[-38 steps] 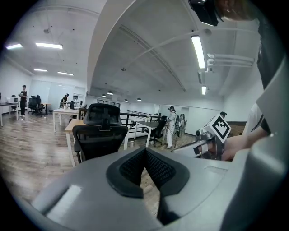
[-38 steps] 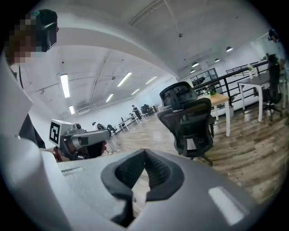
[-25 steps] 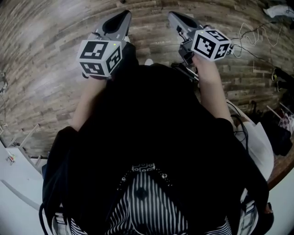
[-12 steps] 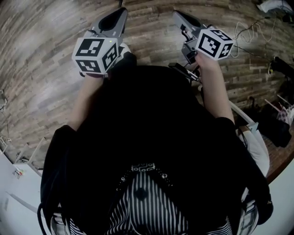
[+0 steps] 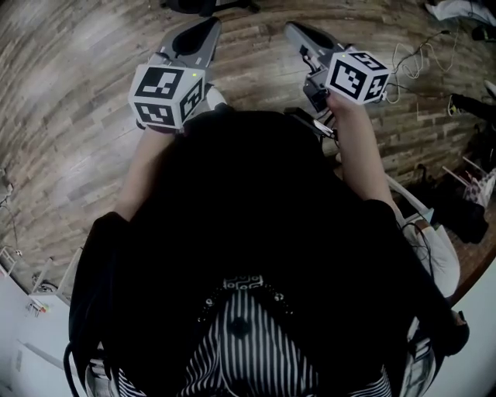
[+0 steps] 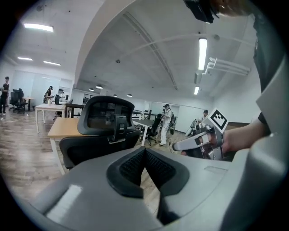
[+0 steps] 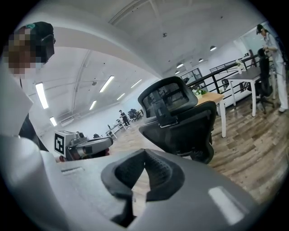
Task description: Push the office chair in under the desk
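A black office chair (image 6: 101,135) with a mesh headrest stands just ahead of both grippers, its back turned to me. In the right gripper view the chair (image 7: 180,124) is at centre right. Behind it is a light wooden desk (image 6: 61,127), and the desk's (image 7: 213,97) top shows past the chair's backrest. In the head view my left gripper (image 5: 204,28) and right gripper (image 5: 295,30) are held side by side over the wood floor. Both are shut with nothing between their jaws, and neither touches the chair. A dark part that may be the chair's base (image 5: 208,5) shows at the top edge.
Cables (image 5: 406,57) and dark bags (image 5: 467,211) lie on the floor to my right. White furniture (image 5: 27,329) is at the lower left. Other desks, chairs and people (image 6: 165,121) stand farther back, and a white table (image 7: 241,80) is at the right.
The floor has slid slightly under me and a dark shape has come into view at the top edge of the head view. Both grippers keep their pose and stay shut.
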Available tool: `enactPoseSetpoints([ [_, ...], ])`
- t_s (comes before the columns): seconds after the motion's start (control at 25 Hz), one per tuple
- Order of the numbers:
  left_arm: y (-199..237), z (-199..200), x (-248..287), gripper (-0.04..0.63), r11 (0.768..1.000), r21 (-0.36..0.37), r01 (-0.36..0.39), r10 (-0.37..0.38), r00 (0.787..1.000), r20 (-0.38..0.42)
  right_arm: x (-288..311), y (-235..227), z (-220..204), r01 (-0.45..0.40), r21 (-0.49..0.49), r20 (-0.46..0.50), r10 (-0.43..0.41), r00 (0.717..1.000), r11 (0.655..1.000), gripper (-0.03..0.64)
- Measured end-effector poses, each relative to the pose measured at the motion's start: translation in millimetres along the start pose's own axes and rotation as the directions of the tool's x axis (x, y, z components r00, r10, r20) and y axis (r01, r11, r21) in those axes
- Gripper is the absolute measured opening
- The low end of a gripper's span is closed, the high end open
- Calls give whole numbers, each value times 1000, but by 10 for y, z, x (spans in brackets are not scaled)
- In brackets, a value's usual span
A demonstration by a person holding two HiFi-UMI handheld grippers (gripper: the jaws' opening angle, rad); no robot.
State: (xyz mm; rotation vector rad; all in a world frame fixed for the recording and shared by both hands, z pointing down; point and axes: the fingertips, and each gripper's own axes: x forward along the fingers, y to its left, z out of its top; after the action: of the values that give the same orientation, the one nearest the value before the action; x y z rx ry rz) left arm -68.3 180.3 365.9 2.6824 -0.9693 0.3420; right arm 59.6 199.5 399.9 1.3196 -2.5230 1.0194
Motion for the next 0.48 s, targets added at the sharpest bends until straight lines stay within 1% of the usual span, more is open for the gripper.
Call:
enactPoseSetpoints([
  [0.16,236,56,24,3,999,-4,39,-39,999,21,215,-42,84,25,-4,-10,-25,1000,1000,0],
  [0.28,386,76,12,3,999,-8,48,-47,998,38,359,-37,211,41,-14,-11,-41,999,999,0],
  [0.48,440,91,93,3,999,-9,53,-52,998,40,420,-71,386,41,-23,-11,-41,999,999,0],
])
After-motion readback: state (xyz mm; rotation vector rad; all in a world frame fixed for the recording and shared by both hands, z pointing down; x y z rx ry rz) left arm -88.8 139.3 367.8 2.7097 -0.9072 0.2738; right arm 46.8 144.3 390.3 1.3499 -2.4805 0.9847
